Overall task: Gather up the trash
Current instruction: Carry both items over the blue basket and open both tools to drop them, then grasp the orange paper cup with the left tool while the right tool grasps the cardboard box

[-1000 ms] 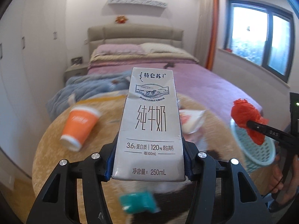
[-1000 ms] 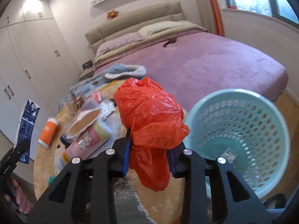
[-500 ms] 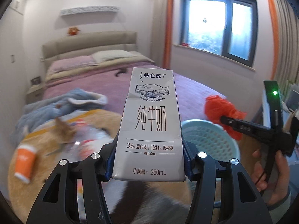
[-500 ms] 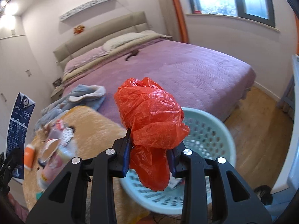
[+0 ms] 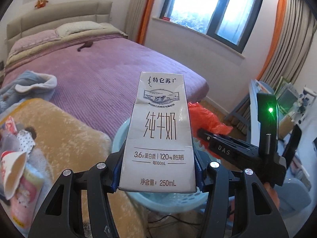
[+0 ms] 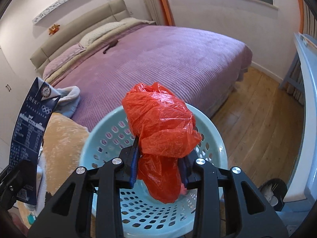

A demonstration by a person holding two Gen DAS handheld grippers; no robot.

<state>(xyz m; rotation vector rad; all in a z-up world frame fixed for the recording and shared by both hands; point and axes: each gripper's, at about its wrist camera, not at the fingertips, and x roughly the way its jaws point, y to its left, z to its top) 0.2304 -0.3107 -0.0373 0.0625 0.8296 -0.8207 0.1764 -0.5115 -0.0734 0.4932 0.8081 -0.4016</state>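
Observation:
My left gripper (image 5: 157, 176) is shut on an upright grey 250 mL milk carton (image 5: 160, 138), held above the near rim of a light blue perforated basket (image 5: 118, 136). My right gripper (image 6: 159, 167) is shut on a crumpled red plastic bag (image 6: 160, 123), held over the basket's (image 6: 214, 127) opening. The right gripper and its bag (image 5: 206, 117) show at the right of the left wrist view. The carton's dark blue side (image 6: 31, 136) shows at the left of the right wrist view.
A tan fuzzy table top (image 5: 65, 130) lies left of the basket, with cups and wrappers (image 5: 17, 158) on its left part. A purple bed (image 6: 168, 55) stands behind. Wooden floor (image 6: 257, 119) and a blue-white desk (image 6: 309, 91) are at the right.
Both grippers have swung right, away from the table and towards the basket. The red bag is now over the basket's opening and the carton is above its near rim.

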